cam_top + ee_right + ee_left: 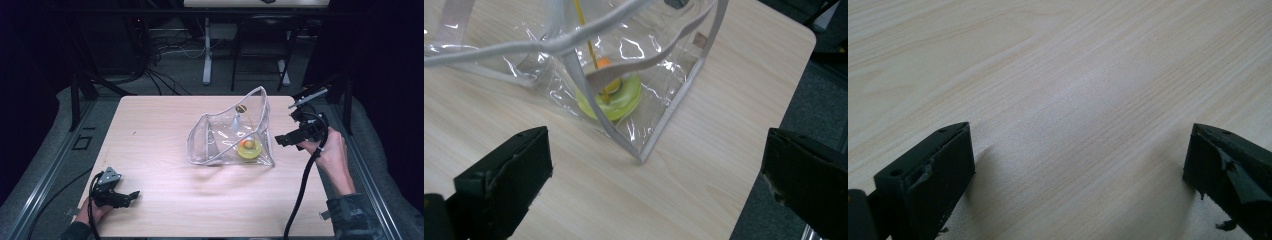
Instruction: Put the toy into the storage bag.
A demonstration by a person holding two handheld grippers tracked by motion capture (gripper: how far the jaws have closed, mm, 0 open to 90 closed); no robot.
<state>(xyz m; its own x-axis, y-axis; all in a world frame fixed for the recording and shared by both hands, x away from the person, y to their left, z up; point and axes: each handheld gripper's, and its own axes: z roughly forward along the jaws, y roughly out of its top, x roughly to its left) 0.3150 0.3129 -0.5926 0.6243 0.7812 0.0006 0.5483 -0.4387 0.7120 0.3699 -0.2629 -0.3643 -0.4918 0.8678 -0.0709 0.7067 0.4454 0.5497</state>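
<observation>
A clear plastic bag (227, 135) with white trim stands open in the middle of the wooden table (160, 125). Inside it lies a yellow-green ring (249, 150) with an orange piece on top. In the right gripper view the bag (574, 60) and the ring (616, 100) lie just ahead of the jaws. My right gripper (281, 140) hovers open just right of the bag, apart from it. My left gripper (131, 196) rests open at the table's near left corner, with bare wood (1073, 125) between its jaws.
A thin yellow stick (250, 122) rises from the ring inside the bag. The table's right edge (769, 130) runs close to my right gripper. Table legs and cables (207, 55) stand on the floor beyond the far edge.
</observation>
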